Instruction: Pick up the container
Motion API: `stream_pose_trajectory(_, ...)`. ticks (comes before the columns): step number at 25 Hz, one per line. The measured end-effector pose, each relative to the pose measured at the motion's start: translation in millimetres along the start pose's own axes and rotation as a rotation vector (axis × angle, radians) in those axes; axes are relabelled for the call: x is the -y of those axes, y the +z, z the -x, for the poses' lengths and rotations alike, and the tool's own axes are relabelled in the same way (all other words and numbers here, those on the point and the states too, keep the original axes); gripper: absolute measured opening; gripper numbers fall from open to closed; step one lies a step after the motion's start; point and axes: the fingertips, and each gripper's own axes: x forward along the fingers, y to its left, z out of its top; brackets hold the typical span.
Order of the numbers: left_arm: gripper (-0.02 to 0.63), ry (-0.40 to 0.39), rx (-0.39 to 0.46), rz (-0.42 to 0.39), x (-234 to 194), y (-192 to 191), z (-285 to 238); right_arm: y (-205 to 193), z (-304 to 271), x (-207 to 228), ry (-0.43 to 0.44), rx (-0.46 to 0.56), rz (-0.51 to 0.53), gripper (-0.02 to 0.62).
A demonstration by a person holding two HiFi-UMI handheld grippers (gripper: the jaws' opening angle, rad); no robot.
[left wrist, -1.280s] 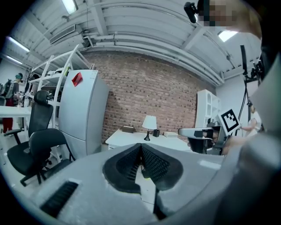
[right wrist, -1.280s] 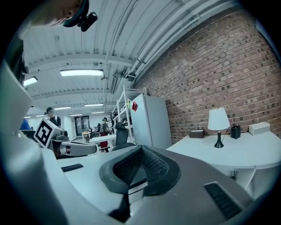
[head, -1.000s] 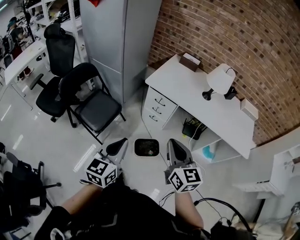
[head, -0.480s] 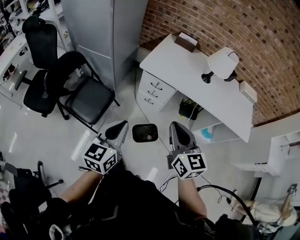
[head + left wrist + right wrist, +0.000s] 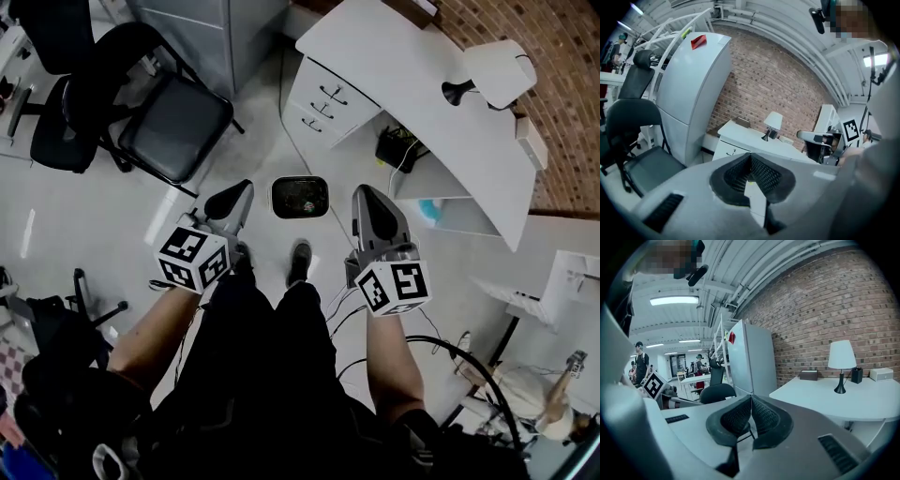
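Since a second ago I've brought both grippers lower, and the container (image 5: 300, 197) on the floor (image 5: 262, 159) now lies between them: left gripper (image 5: 236, 195) just left of it, right gripper (image 5: 368, 202) just right. Both tongs are pinched shut and empty; I judge they must open before grabbing.

The container (image 5: 300, 178) sits on the floor (image 5: 234, 155), just ahead of the person's shoe (image 5: 298, 261). The left gripper (image 5: 242, 190) is to its left and the right gripper (image 5: 367, 194) to its right, both apart from it. Beyond the container stands the desk (image 5: 394, 56), with a drawer unit (image 5: 326, 101) under its left end and a lamp (image 5: 497, 70) on its right part. Left of the drawer unit stands a tall cabinet (image 5: 216, 28). A folding chair (image 5: 173, 117) is in front of it, and an office chair (image 5: 52, 141) farther left.
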Motion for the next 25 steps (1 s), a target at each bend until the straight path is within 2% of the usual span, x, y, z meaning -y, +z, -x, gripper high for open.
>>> stream_pose_trajectory(8,0.012,0.092,-0.081,0.132,-28,-82,-37,-74,-44,26,0.084,-0.066,0.006,0.005)
stream_pose_trajectory(15,0.011,0.122,-0.048,0.324,-55,-156,-85,-134,-75,49,0.189,-0.124,0.010,0.005)
stream_pose_trajectory(20,0.012,0.176,-0.101,0.318,-89,-218,-120,-172,-95,67,0.221,-0.147,0.054,0.005)
stream_pose_trajectory(25,0.012,0.216,-0.140,0.352,-119,-271,-145,-219,-115,70,0.258,-0.184,0.068,0.005)
